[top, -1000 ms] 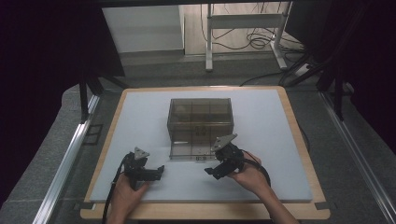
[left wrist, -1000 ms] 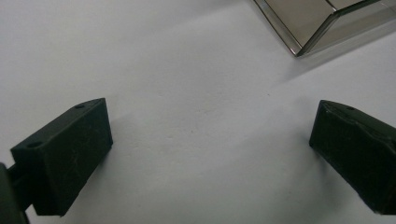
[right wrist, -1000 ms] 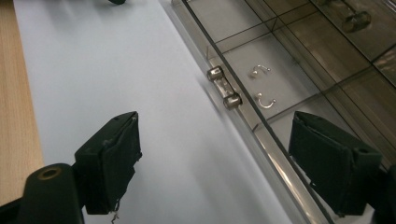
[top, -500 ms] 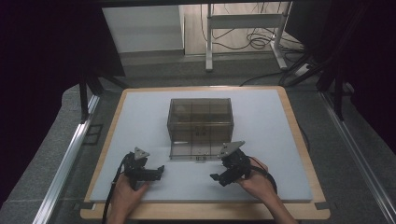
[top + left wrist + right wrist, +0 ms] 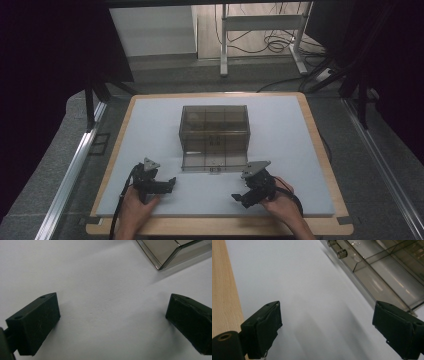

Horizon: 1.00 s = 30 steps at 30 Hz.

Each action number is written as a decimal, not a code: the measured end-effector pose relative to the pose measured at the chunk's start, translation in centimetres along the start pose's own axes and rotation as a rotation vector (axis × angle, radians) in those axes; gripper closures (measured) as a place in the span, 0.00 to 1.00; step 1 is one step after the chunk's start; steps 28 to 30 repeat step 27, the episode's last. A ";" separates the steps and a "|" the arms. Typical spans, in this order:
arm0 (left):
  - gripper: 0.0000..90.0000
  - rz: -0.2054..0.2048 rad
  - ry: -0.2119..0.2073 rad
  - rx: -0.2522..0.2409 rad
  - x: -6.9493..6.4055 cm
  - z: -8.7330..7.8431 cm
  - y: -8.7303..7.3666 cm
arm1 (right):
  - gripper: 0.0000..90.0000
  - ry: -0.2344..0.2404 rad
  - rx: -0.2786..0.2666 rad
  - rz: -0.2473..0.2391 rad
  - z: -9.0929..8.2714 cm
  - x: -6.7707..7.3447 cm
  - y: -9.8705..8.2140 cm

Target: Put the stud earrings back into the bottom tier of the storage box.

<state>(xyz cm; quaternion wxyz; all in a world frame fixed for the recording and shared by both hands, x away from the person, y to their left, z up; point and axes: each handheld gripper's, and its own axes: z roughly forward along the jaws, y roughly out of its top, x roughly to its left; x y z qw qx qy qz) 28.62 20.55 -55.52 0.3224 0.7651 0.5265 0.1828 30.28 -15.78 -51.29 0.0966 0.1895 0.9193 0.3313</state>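
Note:
A smoky see-through box (image 5: 214, 127) with inner compartments stands at the middle of the white mat (image 5: 295, 145). Its low drawer (image 5: 215, 164) sticks out toward me, and two small round knobs (image 5: 338, 250) show on the drawer front. My left gripper (image 5: 170, 184) rests low over the mat, left of the drawer and apart from it. It is open with bare mat between its jaws (image 5: 112, 322), and a drawer corner (image 5: 170, 252) lies ahead. My right gripper (image 5: 239, 196) is open too, near the front edge, just short of the drawer (image 5: 387, 275). Its jaws (image 5: 327, 327) hold nothing.
The mat lies on a wooden board whose rim (image 5: 222, 290) runs beside my right gripper. Metal rails (image 5: 75, 165) flank the table. Behind it stands a white desk frame (image 5: 260, 35) with loose cables on the floor.
My right gripper has drawn back from the drawer front toward the near edge of the mat. The left gripper and the box have stayed put.

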 end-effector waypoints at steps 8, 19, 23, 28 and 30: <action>0.00 0.000 0.000 0.000 0.0 0.0 0.0 | 0.09 -0.005 -0.019 0.011 0.2 0.2 -1.7; 0.00 0.000 0.000 0.000 0.0 0.0 0.0 | 0.07 -0.003 -0.064 0.033 0.6 0.1 -3.1; 0.00 0.001 0.000 0.000 0.0 0.0 0.0 | 0.07 -0.002 -0.065 0.034 0.6 0.1 -3.1; 0.00 0.001 0.000 0.000 0.0 0.0 0.0 | 0.07 -0.003 -0.068 0.033 0.6 0.1 -3.2; 0.00 0.001 0.000 0.000 0.0 0.0 0.0 | 0.07 -0.003 -0.068 0.033 0.6 0.1 -3.2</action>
